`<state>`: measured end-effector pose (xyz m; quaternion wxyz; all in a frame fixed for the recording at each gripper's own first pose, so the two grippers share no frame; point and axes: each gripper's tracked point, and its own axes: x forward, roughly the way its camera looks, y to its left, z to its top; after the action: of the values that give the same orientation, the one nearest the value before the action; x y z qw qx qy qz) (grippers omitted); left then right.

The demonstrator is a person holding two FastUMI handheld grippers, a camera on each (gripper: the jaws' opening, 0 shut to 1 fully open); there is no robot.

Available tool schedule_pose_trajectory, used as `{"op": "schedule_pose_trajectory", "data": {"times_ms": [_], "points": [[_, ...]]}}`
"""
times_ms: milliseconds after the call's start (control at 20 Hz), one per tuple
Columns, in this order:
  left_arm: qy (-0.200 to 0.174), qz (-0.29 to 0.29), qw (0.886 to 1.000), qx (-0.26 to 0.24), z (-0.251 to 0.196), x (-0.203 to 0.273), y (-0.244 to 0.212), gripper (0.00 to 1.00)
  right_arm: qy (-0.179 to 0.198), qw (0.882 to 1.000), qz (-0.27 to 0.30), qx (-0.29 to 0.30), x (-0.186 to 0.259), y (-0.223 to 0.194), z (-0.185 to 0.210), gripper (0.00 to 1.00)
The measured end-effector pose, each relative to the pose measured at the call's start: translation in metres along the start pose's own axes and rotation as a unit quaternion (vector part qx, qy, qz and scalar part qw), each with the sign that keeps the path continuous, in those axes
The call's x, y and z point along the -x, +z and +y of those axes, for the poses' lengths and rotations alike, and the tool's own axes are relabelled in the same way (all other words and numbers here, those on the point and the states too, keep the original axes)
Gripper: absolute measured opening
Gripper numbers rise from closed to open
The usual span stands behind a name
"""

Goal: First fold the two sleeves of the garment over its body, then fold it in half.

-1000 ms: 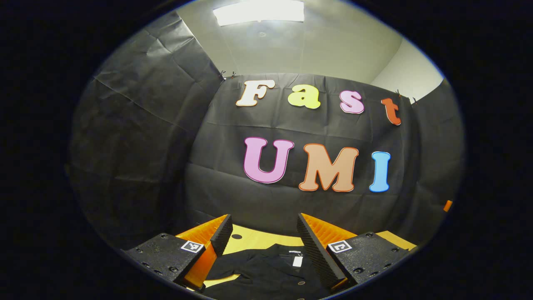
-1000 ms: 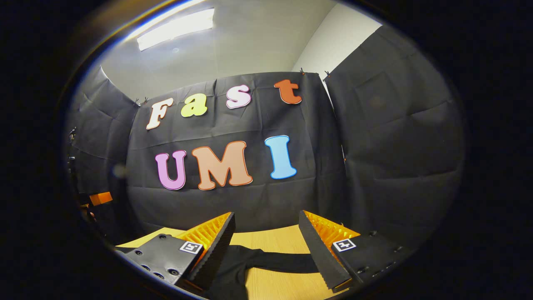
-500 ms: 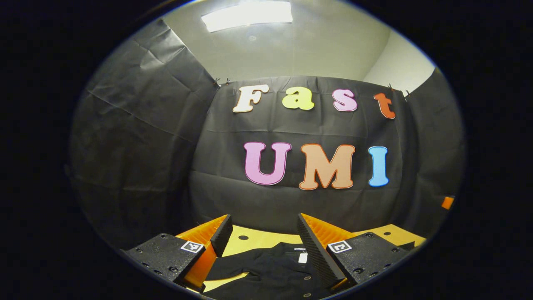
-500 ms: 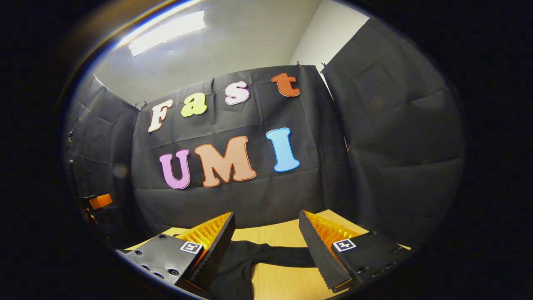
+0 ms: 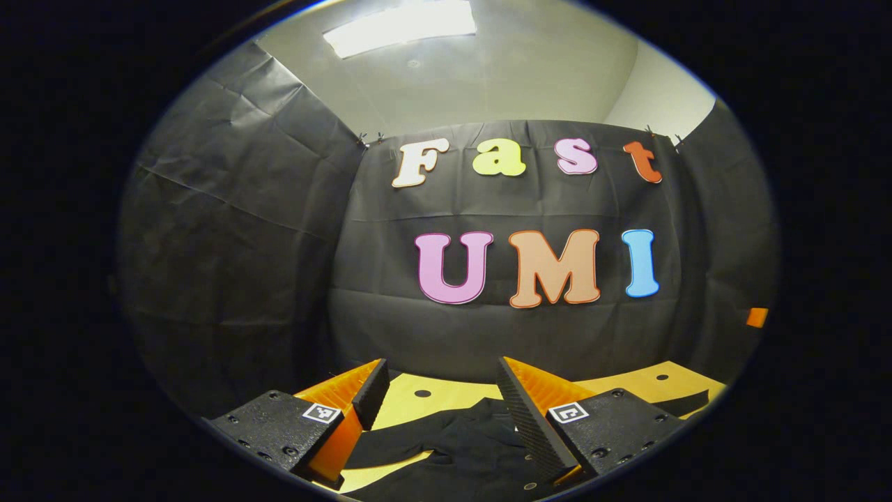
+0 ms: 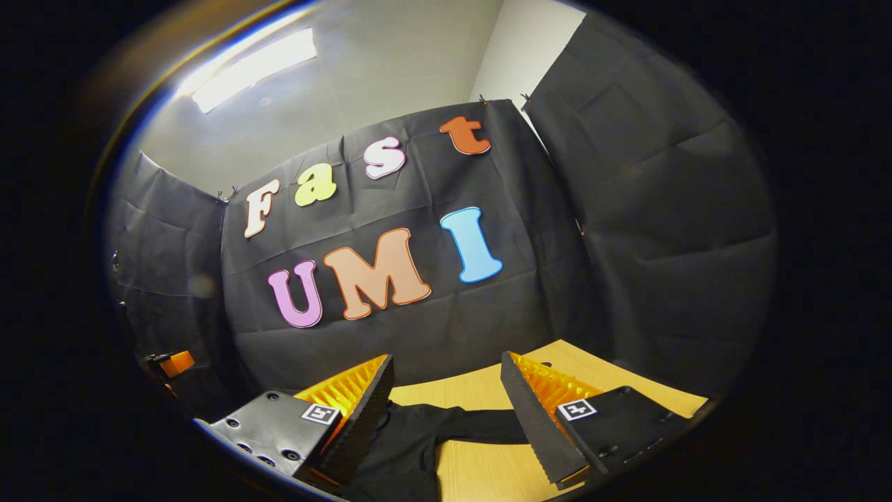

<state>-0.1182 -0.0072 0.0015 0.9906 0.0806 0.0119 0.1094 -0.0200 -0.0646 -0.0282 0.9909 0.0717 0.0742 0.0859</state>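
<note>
A black garment [image 5: 460, 450] lies flat on the wooden table [image 5: 411, 411], low in the left gripper view; one sleeve [image 5: 390, 440] stretches out to the left. My left gripper [image 5: 441, 376] hovers above it, open, with nothing between its fingers. In the right gripper view the garment [image 6: 401, 453] sits at the bottom with its other sleeve [image 6: 477, 424] running right across the table [image 6: 481, 470]. My right gripper [image 6: 447, 369] is also open and empty, held above that sleeve. Both views point mostly at the booth wall, so much of the garment is hidden below.
The table has small round holes [image 5: 422, 393] near its far edge, which meets the black cloth wall. A small part of the other gripper [image 5: 756, 317] shows far right in the left gripper view, and another part [image 6: 174, 362] far left in the right gripper view.
Both grippers stayed open. The left gripper view shifted, revealing more table on the right and hiding the collar label behind a finger. The right gripper view rolled and shows more table and sleeve.
</note>
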Motion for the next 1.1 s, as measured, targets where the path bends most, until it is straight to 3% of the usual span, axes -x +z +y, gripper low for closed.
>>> {"op": "schedule_pose_trajectory", "data": {"times_ms": [250,300,500,900,1100], "points": [[0.016,0.006,1.0,-0.015,0.013,0.002,-0.002,0.91,-0.031,0.999,0.011,0.023,-0.01,-0.009,-0.032,0.97],[0.019,0.007,1.0,-0.019,0.015,0.001,-0.001,0.91,-0.042,0.998,0.021,0.031,-0.015,-0.016,-0.046,0.94],[0.028,0.01,0.999,-0.027,0.027,0.003,-0.002,0.91,-0.085,0.991,0.091,0.043,-0.043,-0.052,-0.108,0.97],[0.057,0.022,0.997,-0.051,0.056,0.002,-0.003,0.91,-0.147,0.961,0.232,-0.043,-0.106,-0.148,-0.201,0.98],[0.068,0.024,0.995,-0.062,0.061,-0.002,-0.002,0.91,-0.173,0.936,0.303,-0.043,-0.122,-0.197,-0.235,0.98]]}}
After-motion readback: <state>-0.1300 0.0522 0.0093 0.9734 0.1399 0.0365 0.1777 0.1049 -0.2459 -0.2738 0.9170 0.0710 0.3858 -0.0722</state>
